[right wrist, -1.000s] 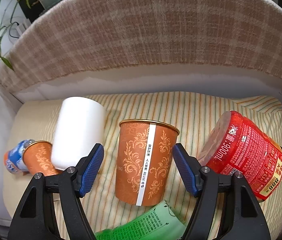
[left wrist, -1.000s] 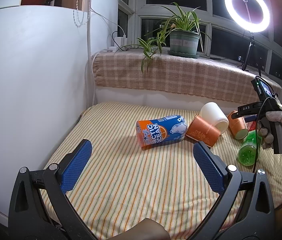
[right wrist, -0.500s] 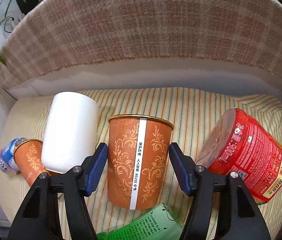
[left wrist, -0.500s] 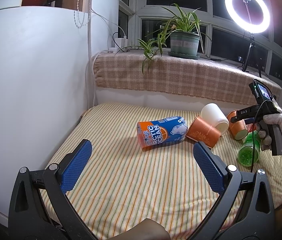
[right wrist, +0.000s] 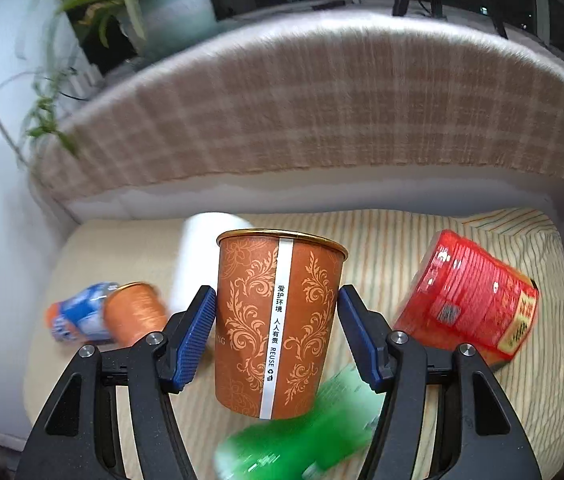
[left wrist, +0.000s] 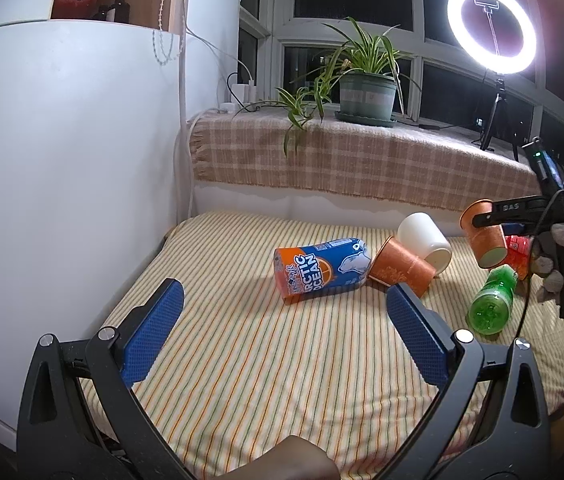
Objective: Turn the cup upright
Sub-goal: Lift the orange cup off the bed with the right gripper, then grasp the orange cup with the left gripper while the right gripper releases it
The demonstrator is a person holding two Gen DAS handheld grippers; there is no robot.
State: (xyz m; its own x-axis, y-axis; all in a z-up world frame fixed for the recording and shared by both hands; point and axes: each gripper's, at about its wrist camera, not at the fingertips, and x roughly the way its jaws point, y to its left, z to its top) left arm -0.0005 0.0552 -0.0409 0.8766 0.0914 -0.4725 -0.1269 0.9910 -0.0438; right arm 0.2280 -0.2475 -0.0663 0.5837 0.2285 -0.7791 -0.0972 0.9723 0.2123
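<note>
An orange paper cup with gold scrollwork sits between the blue pads of my right gripper, which is shut on it. In the left wrist view the same cup hangs tilted in the air above the striped mat, held by the right gripper in a gloved hand. A second orange cup lies on its side on the mat, also visible in the right wrist view. My left gripper is open and empty over the near part of the mat.
A white cup and a blue-orange can lie beside the second orange cup. A green bottle and a red can lie at the right. A white cabinet stands left. A checked ledge with a potted plant runs behind.
My right gripper has closed onto the orange cup and lifted it off the mat, tilting upward. The left gripper has stayed in place.
</note>
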